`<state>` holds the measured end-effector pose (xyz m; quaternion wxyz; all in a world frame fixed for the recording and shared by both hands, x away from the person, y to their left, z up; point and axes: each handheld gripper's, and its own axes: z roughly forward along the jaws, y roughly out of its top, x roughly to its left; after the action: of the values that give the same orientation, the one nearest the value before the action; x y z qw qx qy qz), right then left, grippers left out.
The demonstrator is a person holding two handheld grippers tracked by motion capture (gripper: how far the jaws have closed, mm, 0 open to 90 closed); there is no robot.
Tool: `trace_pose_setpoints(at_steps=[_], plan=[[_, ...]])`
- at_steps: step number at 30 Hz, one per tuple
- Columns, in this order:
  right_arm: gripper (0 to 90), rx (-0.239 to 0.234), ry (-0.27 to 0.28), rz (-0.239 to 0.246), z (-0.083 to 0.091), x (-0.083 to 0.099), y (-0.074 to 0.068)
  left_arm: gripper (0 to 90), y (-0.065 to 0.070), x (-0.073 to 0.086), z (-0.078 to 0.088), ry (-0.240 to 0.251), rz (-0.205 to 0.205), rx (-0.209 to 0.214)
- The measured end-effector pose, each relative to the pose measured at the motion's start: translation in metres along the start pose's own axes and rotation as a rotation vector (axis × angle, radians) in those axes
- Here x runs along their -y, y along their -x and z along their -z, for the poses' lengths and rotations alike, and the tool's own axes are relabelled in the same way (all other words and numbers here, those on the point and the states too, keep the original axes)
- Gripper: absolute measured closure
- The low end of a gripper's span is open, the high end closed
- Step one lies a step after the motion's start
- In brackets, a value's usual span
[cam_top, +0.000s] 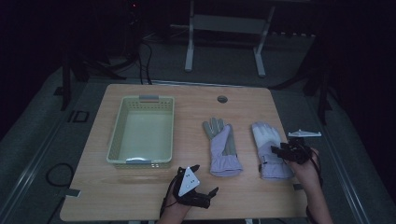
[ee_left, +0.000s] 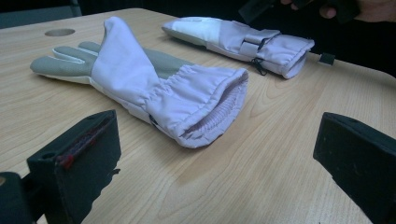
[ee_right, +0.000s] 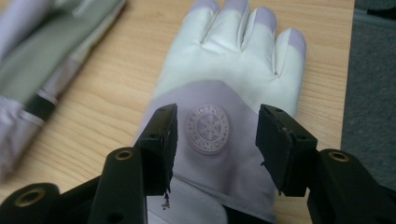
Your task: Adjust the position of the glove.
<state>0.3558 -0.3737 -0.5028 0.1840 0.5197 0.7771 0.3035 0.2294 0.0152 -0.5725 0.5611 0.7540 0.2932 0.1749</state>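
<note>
With its fingers (ee_right: 285,149) spread over the back of the right-hand pale lilac padded glove (cam_top: 270,151) lying flat on the wooden tabletop (cam_top: 140,186), the right gripper (cam_top: 284,151) must descend and pinch, while the left gripper (cam_top: 204,179) waits open by the other glove (cam_top: 222,149).

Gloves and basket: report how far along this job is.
Done: nothing; the pale yellow plastic basket is empty. In hand: the right gripper hovers open over the lilac-and-white glove. Left: that glove and the lilac-and-grey glove, which the open left gripper faces.
</note>
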Motion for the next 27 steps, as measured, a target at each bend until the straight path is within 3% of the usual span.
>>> trace_pose_setpoints(at_steps=[7, 11, 13, 22, 27], plan=[[44.1, -0.057, -0.043, -0.013, -0.021, 0.008, 0.004, 1.0, -0.001, 0.0, 0.0, 0.001, 0.01, 0.003], [43.5, -0.057, -0.047, 0.02, -0.03, 0.014, 0.004, 1.1, 0.0, 0.0, 0.0, 0.0, 0.003, 0.0], [45.3, -0.067, -0.046, -0.001, -0.031, 0.014, 0.007, 1.0, 0.0, 0.0, 0.0, 0.0, 0.005, 0.001], [71.9, -0.104, -0.066, -0.044, -0.03, 0.012, 0.007, 1.0, 0.0, 0.0, 0.0, 0.0, 0.007, 0.0], [78.8, -0.115, -0.065, -0.087, -0.022, 0.01, 0.008, 1.0, -0.001, 0.0, 0.0, -0.001, 0.008, 0.0]])
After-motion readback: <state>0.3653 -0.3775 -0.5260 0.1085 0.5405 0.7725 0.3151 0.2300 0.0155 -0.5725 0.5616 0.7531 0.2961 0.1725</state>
